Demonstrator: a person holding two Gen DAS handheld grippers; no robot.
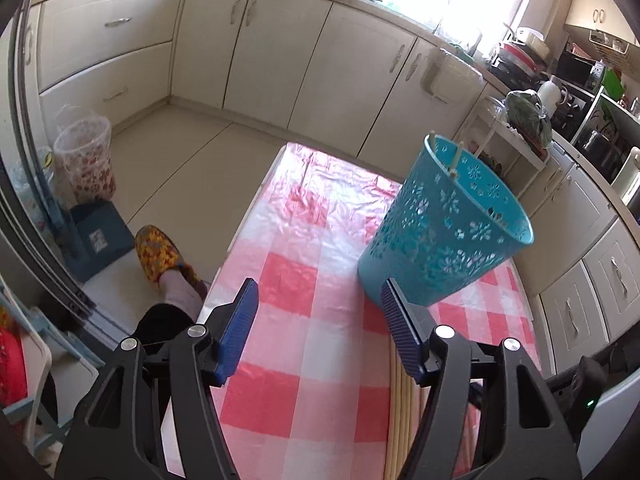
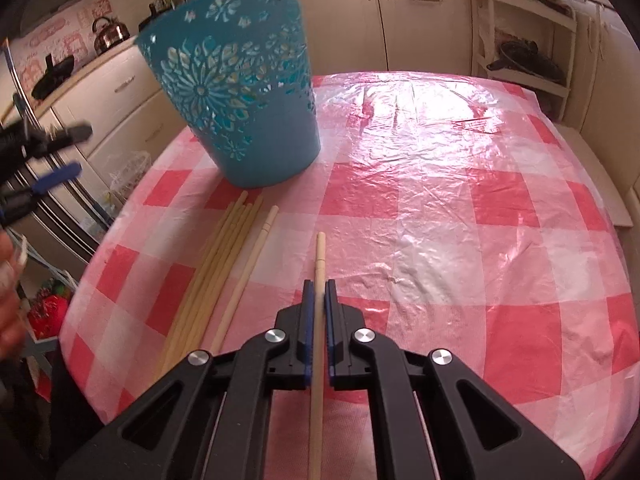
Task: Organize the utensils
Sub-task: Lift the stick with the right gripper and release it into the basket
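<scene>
A blue perforated basket (image 1: 444, 220) stands on the red-and-white checked table (image 1: 304, 240), with chopsticks (image 1: 456, 160) leaning inside it. My left gripper (image 1: 318, 304) is open and empty, just in front of and left of the basket. A row of chopsticks (image 1: 404, 420) lies under its right finger. In the right wrist view my right gripper (image 2: 319, 288) is shut on one wooden chopstick (image 2: 319, 256), held above the table. Several loose chopsticks (image 2: 216, 264) lie to its left, in front of the basket (image 2: 236, 92). The left gripper (image 2: 52, 152) shows at the far left edge.
Cream kitchen cabinets (image 1: 280, 52) surround the table. A white shelf rack (image 2: 524, 40) stands behind the table. A person's slippered foot (image 1: 164, 256) and a patterned bin (image 1: 86, 164) are on the floor to the left.
</scene>
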